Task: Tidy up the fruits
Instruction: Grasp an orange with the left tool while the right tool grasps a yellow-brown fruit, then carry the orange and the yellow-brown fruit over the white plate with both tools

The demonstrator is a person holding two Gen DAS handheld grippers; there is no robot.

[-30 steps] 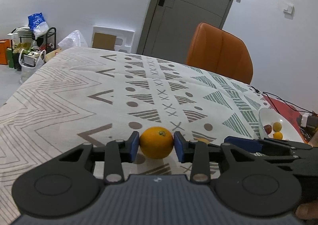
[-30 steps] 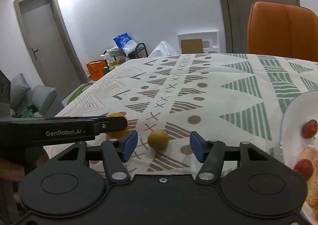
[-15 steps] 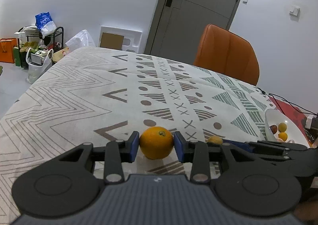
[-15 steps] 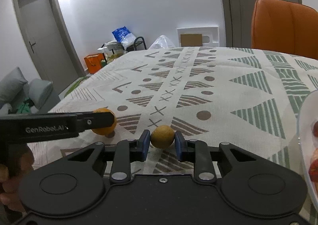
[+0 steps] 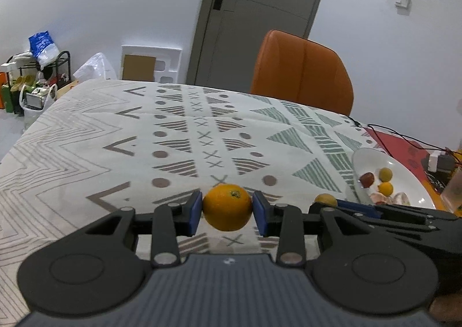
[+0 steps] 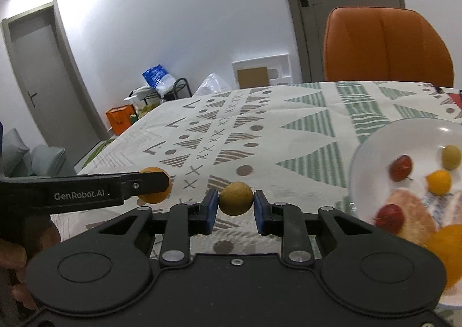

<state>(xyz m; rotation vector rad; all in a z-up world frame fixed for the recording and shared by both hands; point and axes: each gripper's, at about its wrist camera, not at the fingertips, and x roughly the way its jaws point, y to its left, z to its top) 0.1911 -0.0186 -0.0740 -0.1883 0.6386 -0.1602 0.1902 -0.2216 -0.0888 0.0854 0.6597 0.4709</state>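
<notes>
Above a surface (image 5: 86, 136) draped in a cream cloth printed with grey and green triangles, crosses and dots, I hold one fruit in each hand. My left gripper (image 5: 227, 213) has its blue-padded jaws clamped on a round, glossy orange (image 5: 227, 207), its stem dimple turned up and slightly away from me; my right gripper (image 6: 235, 205) has its jaws drawn narrow around a smaller, dull yellow-brown round fruit (image 6: 235, 198), pads pressing both flanks. Both fruits appear to hang just clear of the cloth. Neither has a long axis worth the name, so their orientation should matter little on release. What matters is the shallow white plate (image 6: 375, 142), which lies to my right and slightly ahead, already carrying two red fruits, a yellow-green one, a small orange one and some pale pieces I cannot identify. My right hand is plainly the nearer: the plate's rim sits just beside its right jaw, while from the left-hand view the plate lies beyond the right gripper's black body. I judge the small fruit should go in first, clearing the way for the orange, which must cross farther rightward. An orange chair (image 5: 303, 73) stands at the far edge.
</notes>
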